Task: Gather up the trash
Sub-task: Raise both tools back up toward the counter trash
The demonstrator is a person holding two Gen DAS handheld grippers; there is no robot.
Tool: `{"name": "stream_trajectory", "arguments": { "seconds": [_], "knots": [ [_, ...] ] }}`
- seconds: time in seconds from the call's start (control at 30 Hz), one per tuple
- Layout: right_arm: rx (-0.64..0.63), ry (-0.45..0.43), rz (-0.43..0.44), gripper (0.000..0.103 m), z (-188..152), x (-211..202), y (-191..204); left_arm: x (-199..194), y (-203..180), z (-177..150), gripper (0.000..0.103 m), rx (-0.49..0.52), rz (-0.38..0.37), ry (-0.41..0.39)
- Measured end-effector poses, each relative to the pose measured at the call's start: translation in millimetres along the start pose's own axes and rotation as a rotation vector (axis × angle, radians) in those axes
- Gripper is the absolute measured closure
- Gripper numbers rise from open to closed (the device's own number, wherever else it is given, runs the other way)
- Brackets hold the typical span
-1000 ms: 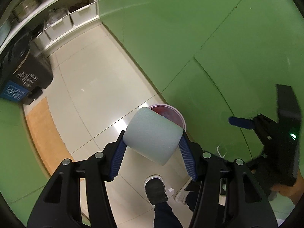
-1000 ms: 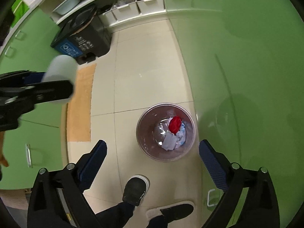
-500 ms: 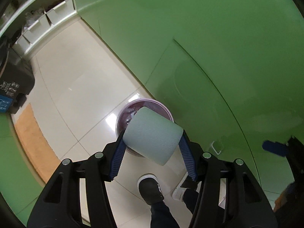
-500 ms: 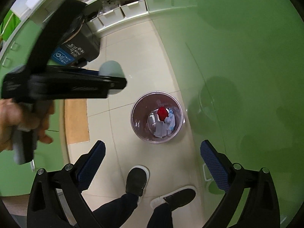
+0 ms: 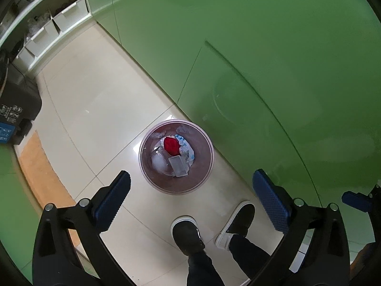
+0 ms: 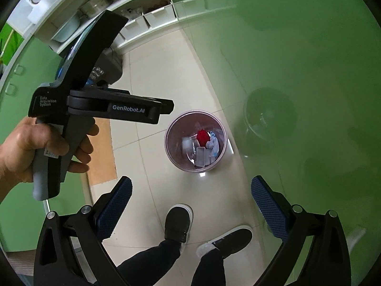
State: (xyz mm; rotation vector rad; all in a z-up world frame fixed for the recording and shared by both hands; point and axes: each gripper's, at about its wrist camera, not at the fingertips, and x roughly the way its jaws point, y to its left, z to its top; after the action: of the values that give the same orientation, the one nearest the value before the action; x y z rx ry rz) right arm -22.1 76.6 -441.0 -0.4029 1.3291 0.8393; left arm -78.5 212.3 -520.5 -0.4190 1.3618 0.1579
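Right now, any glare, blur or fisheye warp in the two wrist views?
Left wrist: sharp; strong barrel warp bends the green cabinet seams; a soft glare patch on the floor tiles beside the trash bin. Right wrist: same warp; the cabinet gloss mirrors the bin as a dark blurred reflection.

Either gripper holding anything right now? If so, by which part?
Nothing held. The left gripper is opening with nothing between its pads; the right gripper is open and empty. Both are above the trash bin.

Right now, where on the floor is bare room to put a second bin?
Bare tiles lie between the trash bin and the black bin, up to the white shelf. It is crowded by the shoes and tight between trash bin and green cabinet.
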Motion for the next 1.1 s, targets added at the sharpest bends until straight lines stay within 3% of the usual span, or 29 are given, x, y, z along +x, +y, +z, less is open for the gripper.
{"name": "stream_trajectory", "arguments": {
  "seconds": [0.2, 0.6, 0.83, 1.1],
  "knots": [
    [-0.021, -0.035, 0.009, 0.007, 3, -47, 20, -56, -5, -4, 0.003, 0.000, 0.023, -0.036],
    [-0.037, -0.192, 0.031, 0.006, 10, -207, 56, -238, -29, -11, 0.003, 0.010, 0.063, -0.177],
    [0.044, -0.326, 0.004, 0.006, 13, -293, 29, -327, -69, -5, 0.003, 0.058, 0.041, -0.266],
    [0.118, -0.443, -0.096, 0.006, 19, -359, -31, -374, -138, 17, 0.003, 0.147, -0.003, -0.334]
  ]
}}
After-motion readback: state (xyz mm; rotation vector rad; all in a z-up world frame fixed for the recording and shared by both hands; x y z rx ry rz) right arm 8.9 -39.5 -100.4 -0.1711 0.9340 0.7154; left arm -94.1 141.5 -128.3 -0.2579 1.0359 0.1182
